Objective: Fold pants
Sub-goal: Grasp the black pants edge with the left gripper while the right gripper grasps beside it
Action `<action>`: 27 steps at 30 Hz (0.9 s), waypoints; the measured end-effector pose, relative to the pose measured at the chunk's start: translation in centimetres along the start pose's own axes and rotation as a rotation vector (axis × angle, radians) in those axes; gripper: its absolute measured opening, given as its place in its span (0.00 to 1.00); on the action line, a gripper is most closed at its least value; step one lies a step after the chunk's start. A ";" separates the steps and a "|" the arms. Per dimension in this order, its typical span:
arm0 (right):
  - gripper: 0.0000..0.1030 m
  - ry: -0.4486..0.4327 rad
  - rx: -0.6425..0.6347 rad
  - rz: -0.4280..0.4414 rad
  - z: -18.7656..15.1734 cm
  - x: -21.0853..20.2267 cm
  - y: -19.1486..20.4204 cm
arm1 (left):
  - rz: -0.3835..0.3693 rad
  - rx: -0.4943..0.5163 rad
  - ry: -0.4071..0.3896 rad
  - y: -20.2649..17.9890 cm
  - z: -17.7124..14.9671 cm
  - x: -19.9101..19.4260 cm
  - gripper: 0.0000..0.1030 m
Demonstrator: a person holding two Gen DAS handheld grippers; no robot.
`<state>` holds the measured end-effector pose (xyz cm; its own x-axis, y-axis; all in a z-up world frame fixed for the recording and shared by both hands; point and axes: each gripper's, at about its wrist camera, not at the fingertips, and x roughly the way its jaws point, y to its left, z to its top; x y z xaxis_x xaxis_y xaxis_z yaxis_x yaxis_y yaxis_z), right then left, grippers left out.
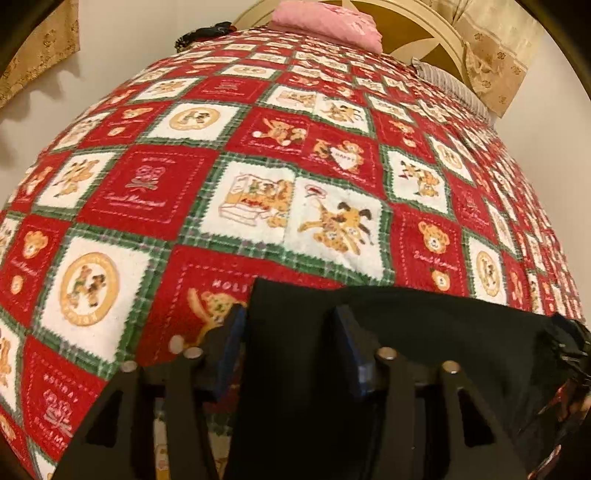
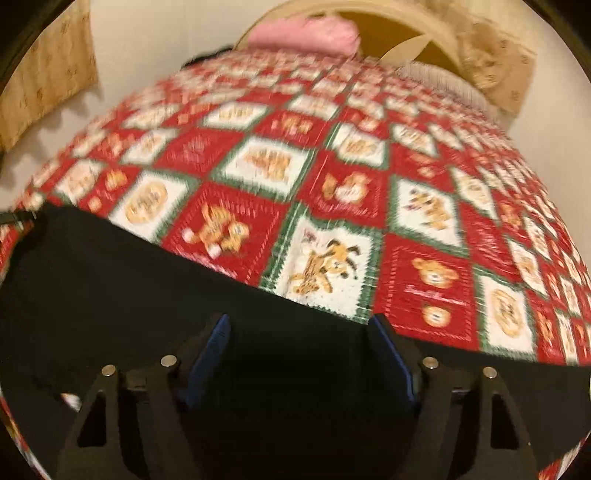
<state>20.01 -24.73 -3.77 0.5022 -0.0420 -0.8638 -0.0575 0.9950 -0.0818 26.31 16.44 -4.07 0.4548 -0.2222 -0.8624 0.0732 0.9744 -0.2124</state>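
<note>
Black pants (image 1: 424,332) lie at the bed's near edge, between both grippers' spread, unclenched fingers (image 1: 229,350): left gripper (image 1: 288,350), right gripper (image 2: 301,354). Beneath, the red teddy-bear blanket (image 1: 258,147) reads "HOLIDAY" and "HAPPY"; a pink pillow (image 1: 328,22) sits far off.

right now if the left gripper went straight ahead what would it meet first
The black pants, whose fabric already lies between the open fingers of the left gripper. Beyond their edge comes the teddy-bear blanket; depth is unclear.

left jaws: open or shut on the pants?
Open. The left gripper has its blue pads set wide apart, with the black pants lying between them on the blanket, not pinched.
</note>
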 end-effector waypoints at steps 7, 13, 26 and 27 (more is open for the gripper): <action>0.09 0.024 -0.106 0.039 -0.4 0.5 1.3 | 0.078 0.083 -0.045 -1.8 0.4 0.8 0.43; 0.04 -0.077 -0.087 0.015 0.7 -3.1 1.4 | 0.022 0.019 -0.061 -1.9 0.9 -1.2 0.17; 0.04 -0.402 -0.045 0.091 -6.8 -17.9 3.8 | -0.113 0.067 -0.437 -1.8 -5.6 -14.6 0.17; 0.04 -0.406 -0.047 0.094 -8.0 -18.4 4.3 | -0.126 0.070 -0.449 -1.6 -6.8 -15.0 0.17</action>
<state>3.63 -20.40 7.80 0.7915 0.0970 -0.6034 -0.1538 0.9872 -0.0431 13.40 17.98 6.06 0.7766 -0.3173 -0.5443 0.2051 0.9442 -0.2576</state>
